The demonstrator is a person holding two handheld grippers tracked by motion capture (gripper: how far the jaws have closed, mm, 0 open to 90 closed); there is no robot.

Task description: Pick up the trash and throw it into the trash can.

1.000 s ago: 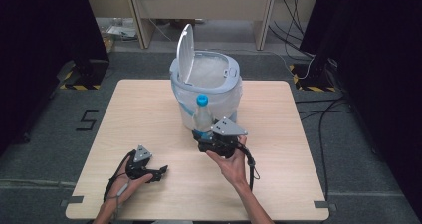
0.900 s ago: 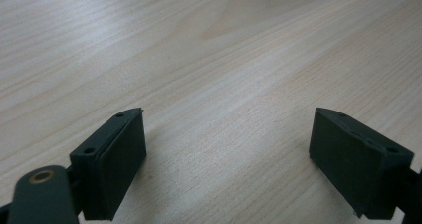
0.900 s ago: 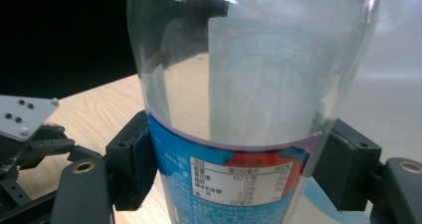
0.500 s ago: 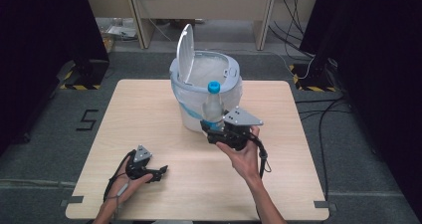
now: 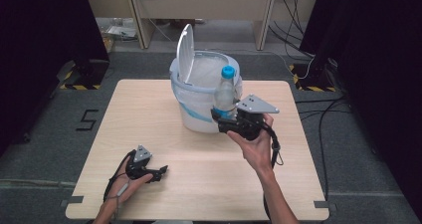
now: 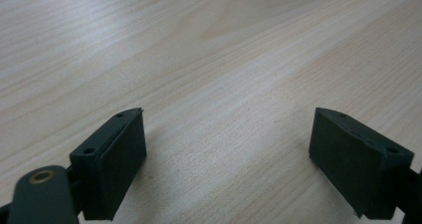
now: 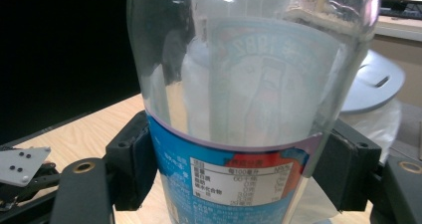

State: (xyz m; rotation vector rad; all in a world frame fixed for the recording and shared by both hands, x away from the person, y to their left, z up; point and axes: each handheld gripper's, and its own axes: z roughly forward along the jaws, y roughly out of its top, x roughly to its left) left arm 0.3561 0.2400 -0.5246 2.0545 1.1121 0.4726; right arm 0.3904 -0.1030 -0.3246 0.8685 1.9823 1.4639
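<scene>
The left gripper [image 5: 161, 171] lies low on the wooden table [image 5: 149, 114], its jaws wide apart with nothing between them. In the middle stands a white bin [image 5: 199, 102] with its lid up. The right gripper [image 5: 218, 120] squeezes a clear bottle [image 5: 225, 92] with a blue cap, upright, just beside the bin.

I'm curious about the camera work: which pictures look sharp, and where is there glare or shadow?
High view: even light, slightly soft, dark curtains at both sides. Left gripper view: table grain sharp nearby, blurring farther off, soft shadows by the jaws. Right gripper view: bottle fills the frame, light streaks glaring on its clear plastic, bin behind blurred.
</scene>
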